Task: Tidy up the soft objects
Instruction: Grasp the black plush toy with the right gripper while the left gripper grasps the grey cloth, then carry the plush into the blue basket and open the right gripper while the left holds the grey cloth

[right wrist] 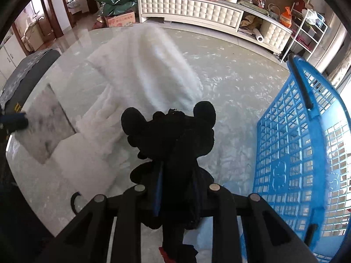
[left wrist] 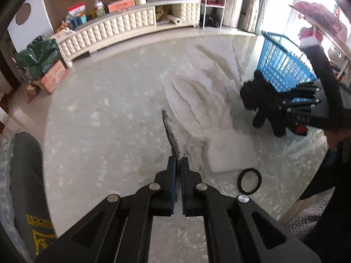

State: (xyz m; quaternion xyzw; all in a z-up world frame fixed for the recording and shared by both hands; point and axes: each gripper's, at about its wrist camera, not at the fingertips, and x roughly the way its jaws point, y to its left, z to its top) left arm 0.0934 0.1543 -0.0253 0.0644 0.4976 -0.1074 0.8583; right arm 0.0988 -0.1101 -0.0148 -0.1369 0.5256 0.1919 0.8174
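Note:
A white fluffy blanket [left wrist: 197,100] with a grey underside lies crumpled on the round glass table [left wrist: 98,120]. My left gripper [left wrist: 178,161] is shut on one corner of it, and that corner is pulled up off the table. In the right wrist view the blanket [right wrist: 149,65] spreads behind a black plush toy [right wrist: 173,131], and the left gripper [right wrist: 15,121] shows at the left edge. My right gripper [right wrist: 175,175] is shut on the toy's body and holds it above the table. From the left wrist view, the toy [left wrist: 261,100] hangs from the right gripper [left wrist: 283,107].
A blue plastic basket [right wrist: 296,153] stands on the table right of the toy, also seen as the basket [left wrist: 283,65]. A black ring [left wrist: 249,181] lies near the table's front edge. A grey chair back [left wrist: 28,186] is at the left. A long white cabinet [left wrist: 122,28] lines the far wall.

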